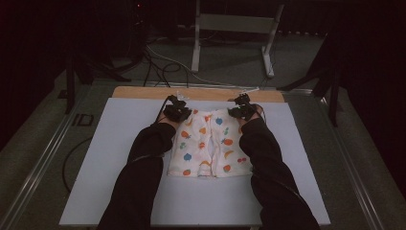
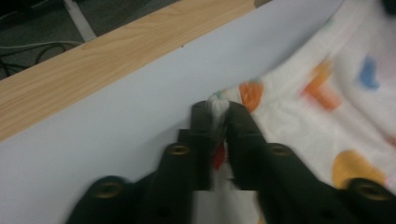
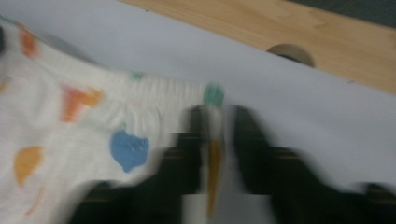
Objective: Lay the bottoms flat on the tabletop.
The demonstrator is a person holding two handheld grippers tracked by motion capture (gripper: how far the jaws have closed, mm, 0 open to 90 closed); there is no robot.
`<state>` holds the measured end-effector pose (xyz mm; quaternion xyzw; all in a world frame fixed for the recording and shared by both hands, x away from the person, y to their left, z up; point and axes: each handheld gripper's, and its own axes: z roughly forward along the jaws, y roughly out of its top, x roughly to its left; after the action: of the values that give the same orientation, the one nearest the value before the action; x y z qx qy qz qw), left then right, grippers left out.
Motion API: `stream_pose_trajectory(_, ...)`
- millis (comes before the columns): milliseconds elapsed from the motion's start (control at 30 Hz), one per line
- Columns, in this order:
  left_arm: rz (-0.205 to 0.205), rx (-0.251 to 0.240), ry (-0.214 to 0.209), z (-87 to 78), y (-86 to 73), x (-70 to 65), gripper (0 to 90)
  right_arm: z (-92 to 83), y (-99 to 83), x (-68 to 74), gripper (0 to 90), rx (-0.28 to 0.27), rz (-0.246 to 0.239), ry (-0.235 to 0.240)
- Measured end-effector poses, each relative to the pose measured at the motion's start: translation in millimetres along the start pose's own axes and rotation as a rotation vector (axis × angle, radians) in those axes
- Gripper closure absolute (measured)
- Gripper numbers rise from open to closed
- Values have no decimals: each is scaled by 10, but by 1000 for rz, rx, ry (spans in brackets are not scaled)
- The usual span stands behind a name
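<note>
Because the shorts (image 1: 209,143) are thin, soft cloth, they look very light and floppy, so I think they will sag and fold if picked up by one spot only. They will not break, but I think a loose pinch could let them slip. The best place to hold them seems to be the thick stretchy band at the top, one corner for each side. The shorts lie flat on the white mat (image 1: 119,158) in the middle of the table (image 1: 143,92), with the band at the far end, near the wooden strip. From the high view you can see the whole shorts and both sleeves (image 1: 143,172) reaching to the two top corners, but the jaws are too small to read there. The left gripper (image 2: 218,106) view shows its jaws close together with a bunched bit of the corner between them, so it seems to pinch the cloth. The right gripper (image 3: 218,112) view is blurry; its jaws stand a little apart with the cloth edge between them, and I cannot tell if they press on it. That view also shows a round hole (image 3: 290,52) in the wood.
</note>
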<state>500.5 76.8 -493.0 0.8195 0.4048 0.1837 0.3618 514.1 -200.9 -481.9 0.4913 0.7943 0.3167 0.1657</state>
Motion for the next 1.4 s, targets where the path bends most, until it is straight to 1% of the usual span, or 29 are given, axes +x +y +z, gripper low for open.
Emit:
stream_pose_trajectory(33, -18, 12, -3, 1, 8, 5, 628, 6, 1, 1, 628, -4, 3, 4)
stream_pose_trajectory(67, -30, 20, 10, -6, 16, 10, 524, 4, 5, 13, 578, -8, 0, -4)
stream_pose_trajectory(100, -38, 9, 15, -18, 21, 12, 451, 2, 11, 20, 521, -4, -3, 3)
stream_pose_trajectory(133, -38, 9, 15, -18, 21, 12, 393, -1, 18, 28, 486, -1, -4, 15)
stream_pose_trajectory(167, -56, 5, 2, -48, 36, 20, 322, -10, 24, 39, 439, -6, -17, 16)
stream_pose_trajectory(200, -60, 4, -13, -67, 40, 23, 285, -21, 27, 48, 405, -9, -22, 17)
stream_pose_trajectory(267, -51, -5, -41, -110, 54, 5, 186, -44, 27, 65, 356, -18, -19, 29)
stream_pose_trajectory(367, -41, -2, -84, -169, 79, -41, 120, -78, 33, 92, 235, -34, -11, 44)
stream_pose_trajectory(400, -32, 0, -101, -194, 84, -60, 87, -95, 31, 107, 182, -39, -13, 65)
stream_pose_trajectory(433, -32, 0, -101, -194, 84, -60, 58, -95, 31, 107, 182, -39, -13, 65)
stream_pose_trajectory(467, -20, 1, -125, -232, 93, -84, 58, -113, 28, 119, 144, -41, -17, 85)
stream_pose_trajectory(500, -22, -8, -140, -274, 100, -99, 11, -144, 26, 143, 138, -46, -32, 100)
stream_pose_trajectory(533, -25, -17, -150, -303, 101, -106, 8, -167, 30, 165, 132, -36, -47, 104)
stream_pose_trajectory(567, -29, -22, -158, -337, 102, -113, 6, -188, 31, 178, 133, -41, -54, 102)
stream_pose_trajectory(600, -28, -27, -171, -375, 99, -116, 5, -217, 33, 187, 133, -54, -63, 116)
stream_pose_trajectory(633, -23, -37, -190, -411, 91, -121, 5, -245, 37, 199, 132, -59, -66, 130)
stream_pose_trajectory(667, -11, -41, -192, -449, 82, -125, 5, -270, 42, 215, 132, -62, -77, 137)
stream_pose_trajectory(700, -2, -44, -197, -484, 71, -125, 5, -293, 49, 238, 133, -67, -95, 148)
stream_pose_trajectory(767, 4, -56, -222, -551, 39, -127, 5, -337, 64, 288, 133, -73, -130, 173)
stream_pose_trajectory(833, 18, -62, -249, -616, 6, -130, 5, -380, 71, 344, 135, -77, -141, 209)
stream_pose_trajectory(867, 30, -56, -254, -645, -9, -133, 4, -396, 71, 370, 136, -76, -148, 217)
stream_pose_trajectory(933, 47, -62, -263, -716, -43, -123, 4, -418, 66, 422, 133, -64, -168, 263)
stream_pose_trajectory(1000, 43, -72, -269, -752, -62, -116, 4, -429, 57, 451, 133, -60, -175, 254)
stream_pose_trajectory(1033, 41, -79, -280, -825, -101, -103, 4, -442, 45, 474, 127, -62, -183, 259)
stream_pose_trajectory(1067, 47, -81, -284, -864, -124, -100, 4, -474, 19, 515, 114, -68, -191, 263)
stream_pose_trajectory(1133, 49, -76, -289, -929, -174, -110, 4, -509, -24, 550, 102, -78, -193, 280)
stream_pose_trajectory(1200, 52, -84, -300, -995, -224, -131, 4, -546, -75, 585, 97, -87, -194, 289)
stream_pose_trajectory(1300, 72, -87, -318, -1075, -306, -176, 4, -614, -154, 643, 94, -97, -221, 287)
stream_pose_trajectory(1400, 93, -87, -335, -1137, -401, -217, 4, -708, -240, 681, 94, -119, -236, 308)
